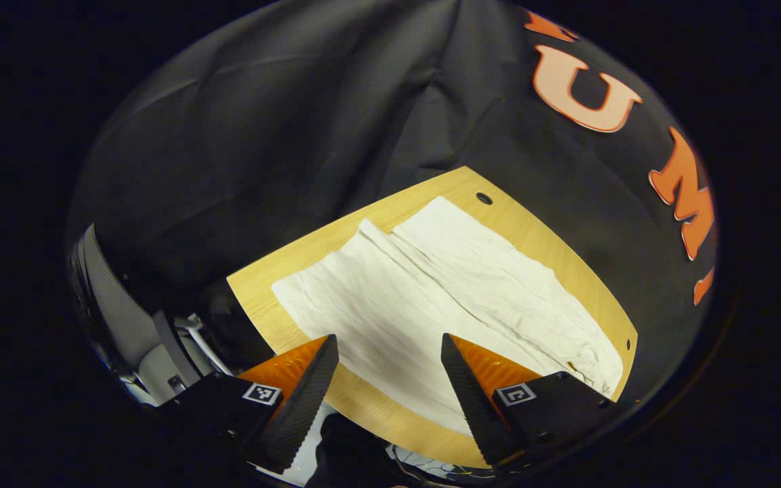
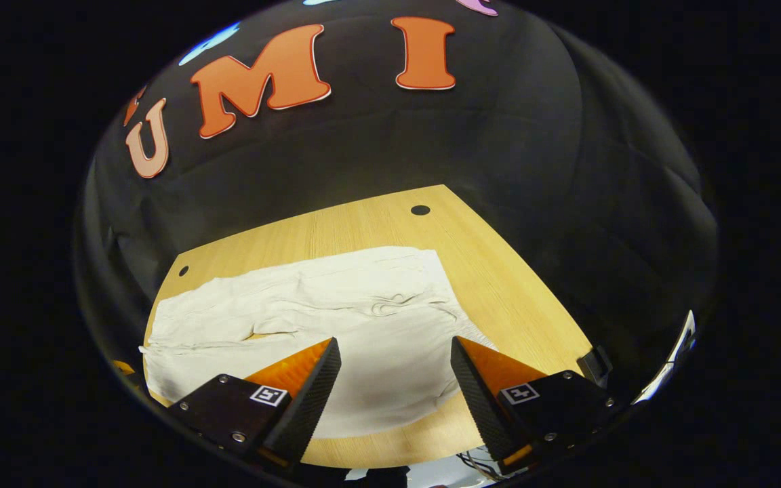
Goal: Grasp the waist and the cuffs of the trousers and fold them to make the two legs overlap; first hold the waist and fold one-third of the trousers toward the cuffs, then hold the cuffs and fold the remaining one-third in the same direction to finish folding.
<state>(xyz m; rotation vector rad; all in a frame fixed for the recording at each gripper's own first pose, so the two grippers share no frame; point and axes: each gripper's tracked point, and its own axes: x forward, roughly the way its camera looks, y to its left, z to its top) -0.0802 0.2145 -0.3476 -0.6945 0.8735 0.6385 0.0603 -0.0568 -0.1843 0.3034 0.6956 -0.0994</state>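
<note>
The cream-white, wrinkled cloth trousers (image 1: pixel 445 291) lie spread flat on the pale wooden worktop (image 1: pixel 553 251), the two legs side by side and not yet overlapped, so the lengthwise fold looks still to be made. In the left gripper view the left gripper (image 1: pixel 389 352) hangs above the near edge of the cloth with its jaws spread wide and nothing between them; in the right gripper view the right gripper (image 2: pixel 396 356) hangs likewise over the trousers (image 2: pixel 309 318), jaws spread and empty, above a rumpled, gathered stretch that is probably the waist, though I cannot be sure which end is which. The fabric looks thin, light and limp: it should lift with little effort but will sag and drag between two grips, so each pinch is best taken at the outer corners of waist and cuff, catching the full thickness of cloth. The worktop (image 2: pixel 499 271) carries a few small dark holes (image 2: pixel 420 209) near its edges, and a small dark clip-like fitting (image 2: pixel 595 362) sits at its right edge; neither lies in the way of the fold.
</note>
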